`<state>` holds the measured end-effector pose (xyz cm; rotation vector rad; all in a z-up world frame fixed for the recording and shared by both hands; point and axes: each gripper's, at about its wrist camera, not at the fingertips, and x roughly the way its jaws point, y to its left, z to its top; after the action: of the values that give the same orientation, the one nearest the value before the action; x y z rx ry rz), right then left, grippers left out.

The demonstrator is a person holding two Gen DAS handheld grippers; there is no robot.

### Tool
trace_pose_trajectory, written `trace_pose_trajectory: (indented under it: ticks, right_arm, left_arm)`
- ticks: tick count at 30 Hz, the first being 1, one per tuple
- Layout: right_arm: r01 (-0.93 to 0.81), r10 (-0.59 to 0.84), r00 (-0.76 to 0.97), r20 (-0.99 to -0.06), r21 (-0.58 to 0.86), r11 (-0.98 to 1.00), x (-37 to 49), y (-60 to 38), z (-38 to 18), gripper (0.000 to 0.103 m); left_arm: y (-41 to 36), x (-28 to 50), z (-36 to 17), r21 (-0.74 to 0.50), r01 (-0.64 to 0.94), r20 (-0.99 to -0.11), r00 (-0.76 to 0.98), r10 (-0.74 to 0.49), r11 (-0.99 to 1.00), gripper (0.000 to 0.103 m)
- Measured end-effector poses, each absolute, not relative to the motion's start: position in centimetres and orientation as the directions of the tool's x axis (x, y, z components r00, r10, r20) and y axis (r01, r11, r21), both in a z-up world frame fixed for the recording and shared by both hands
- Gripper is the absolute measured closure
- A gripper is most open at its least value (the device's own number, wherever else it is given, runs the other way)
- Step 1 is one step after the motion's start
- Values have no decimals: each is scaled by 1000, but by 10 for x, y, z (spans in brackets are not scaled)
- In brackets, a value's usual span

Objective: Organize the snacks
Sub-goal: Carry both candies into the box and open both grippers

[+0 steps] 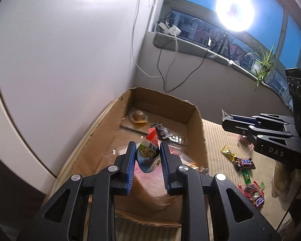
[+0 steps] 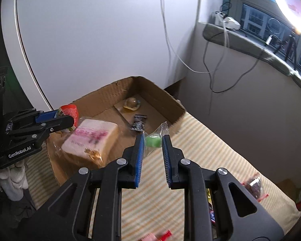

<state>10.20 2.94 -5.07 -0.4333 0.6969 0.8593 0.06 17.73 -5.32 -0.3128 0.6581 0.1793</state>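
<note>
Above the cardboard box (image 1: 196, 132), the left gripper (image 1: 147, 150) clamps a red-topped snack packet (image 1: 148, 154), the right gripper (image 2: 152, 142) a green candy (image 2: 153, 140).

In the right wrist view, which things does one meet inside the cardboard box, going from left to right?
Wrapped bread loaf → clear-wrapped round pastry → small black snack packet.
</note>
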Motion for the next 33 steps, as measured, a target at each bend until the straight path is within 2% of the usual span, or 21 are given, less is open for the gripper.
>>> trace_pose_trajectory:
  ticks: [17,18,20,21,23,28,30,33]
  right_arm:
    - [-837,538,409,-737,-68,543,103,70,-65,83]
    - [-837,536,413,-737,-75,541,101,70,-65,79]
    - [-837,537,416,-734,-79,541,100,70,-64,73]
    - [-836,539,418,-731,-77,543,100,69,-63,64]
    - [-835,550,424,-720,-75,545,99,66,-59,53]
    - [-825,554,433,-711,-65,561,99,56,-53,52]
    - [-821,558,438,-705,-62,567,97,50,-50,46]
    - [-816,559,449,-697,-66,574,94,38,-45,45]
  left_arm:
    - [196,-2,-63,-248,-292,-639,766,71,924,80]
    - [195,-3,-62,-246,-292,-637,767,73,924,77]
    - [194,-2,-61,-241,-294,-638,766,78,925,56]
    - [194,-2,-60,-239,-295,-635,768,82,925,51]
    - [193,-3,-59,-232,-300,-631,771,92,925,49]
    - [191,-7,-53,-231,-304,-624,775,100,924,49]
    - [189,-9,-51,-235,-303,-620,779,98,923,49]
    - [184,-11,-48,-233,-298,-613,784,98,926,49]
